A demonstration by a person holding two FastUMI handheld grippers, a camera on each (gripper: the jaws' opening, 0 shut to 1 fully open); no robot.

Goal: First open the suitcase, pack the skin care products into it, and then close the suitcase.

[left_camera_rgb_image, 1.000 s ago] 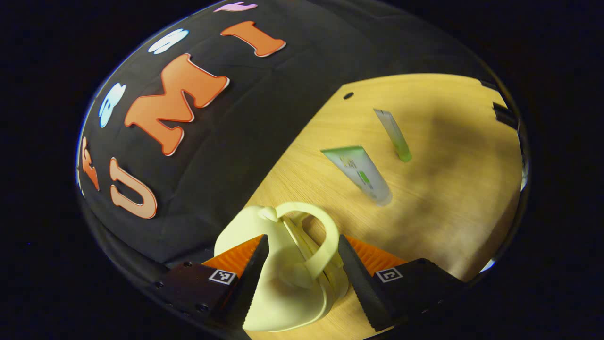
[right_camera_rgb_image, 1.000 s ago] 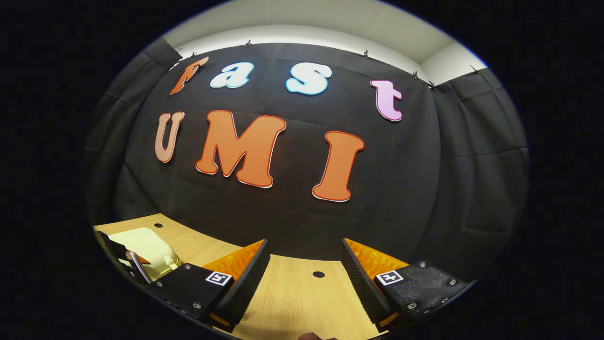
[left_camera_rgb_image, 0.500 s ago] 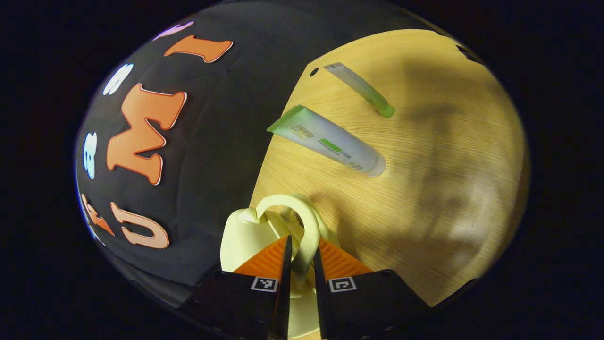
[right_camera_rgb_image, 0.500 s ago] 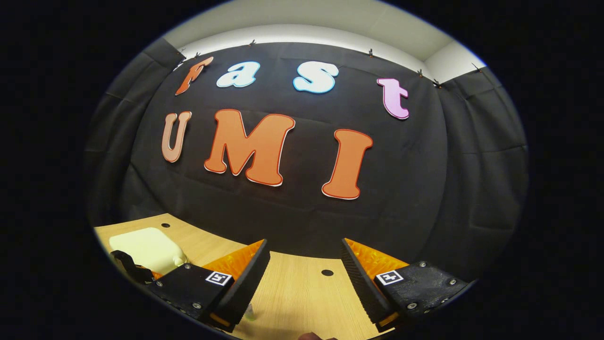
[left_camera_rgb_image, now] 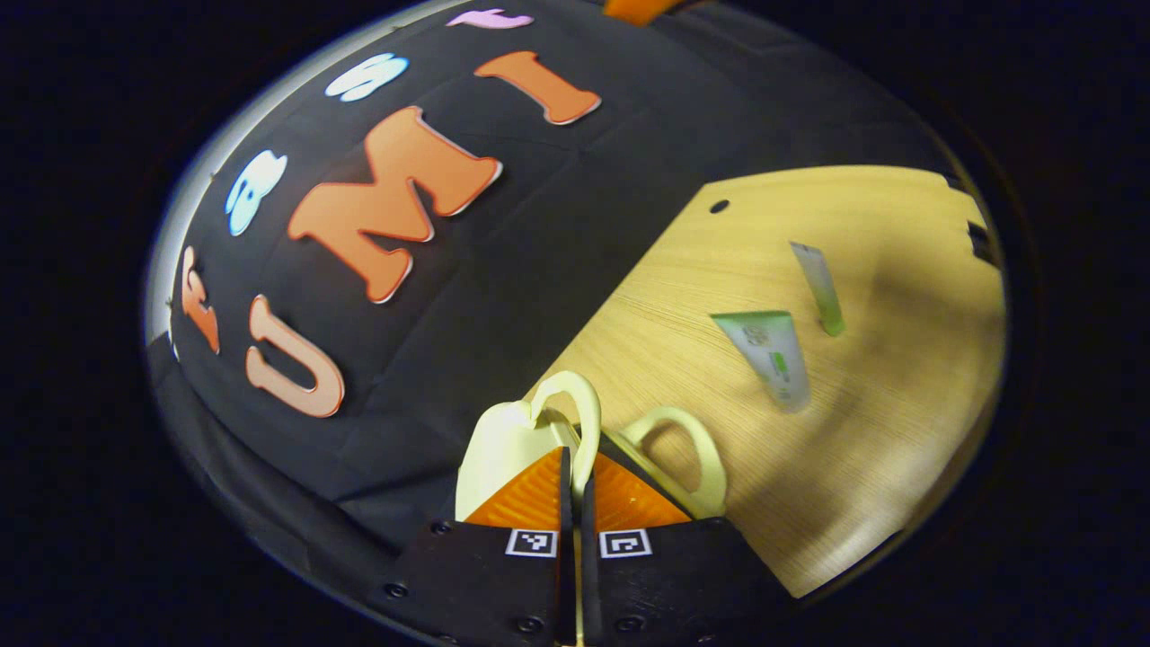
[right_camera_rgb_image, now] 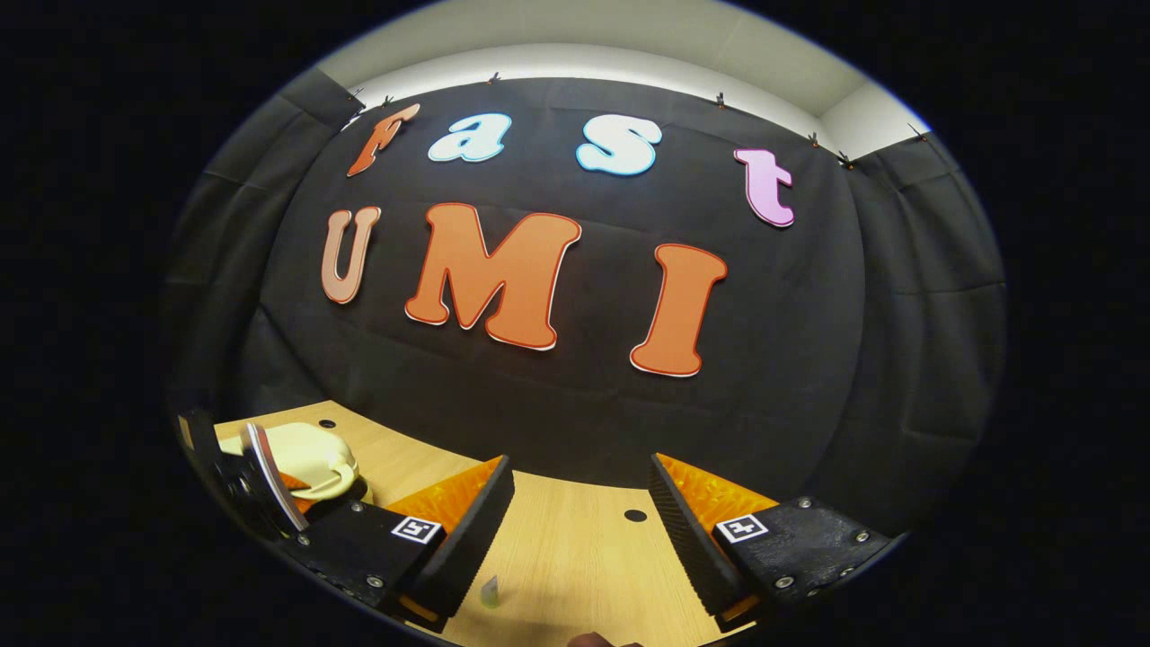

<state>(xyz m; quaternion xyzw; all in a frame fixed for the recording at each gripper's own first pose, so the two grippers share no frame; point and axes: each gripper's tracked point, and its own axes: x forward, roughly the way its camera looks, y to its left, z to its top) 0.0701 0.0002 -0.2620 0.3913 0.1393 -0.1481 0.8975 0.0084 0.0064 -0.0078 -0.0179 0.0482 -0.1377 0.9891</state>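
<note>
A black cloth wall [right_camera_rgb_image: 575,395] backs the booth, with a pale ceiling strip above it in the right gripper view, and a light wooden counter [left_camera_rgb_image: 862,431] runs up to the foot of the cloth. The largest thing on the counter is the small cream suitcase [left_camera_rgb_image: 499,445], standing near the cloth at the counter's edge; in the left gripper view its two looped handles are parted, one handle [left_camera_rgb_image: 575,409] raised and the other handle [left_camera_rgb_image: 687,445] lying lower toward the counter, with a dark gap between the two halves. The left gripper [left_camera_rgb_image: 571,476] is clamped on the raised handle, its two fingers pressed almost together with the loop's thin band between them. In the right gripper view the suitcase [right_camera_rgb_image: 310,458] sits at the far left of the counter, with the left gripper beside it. Farther along the counter in the left gripper view lie two skin care tubes, well apart from the suitcase: a wider tube [left_camera_rgb_image: 771,359] with a green crimped end, and just beyond it a slimmer tube [left_camera_rgb_image: 819,286] with a green cap. The right gripper [right_camera_rgb_image: 582,521] hangs above bare counter near the cloth with its fingers spread wide and nothing between them; a small tip of a tube [right_camera_rgb_image: 490,591] shows on the counter just beside its left finger. Small dark holes [right_camera_rgb_image: 635,516] dot the counter.
</note>
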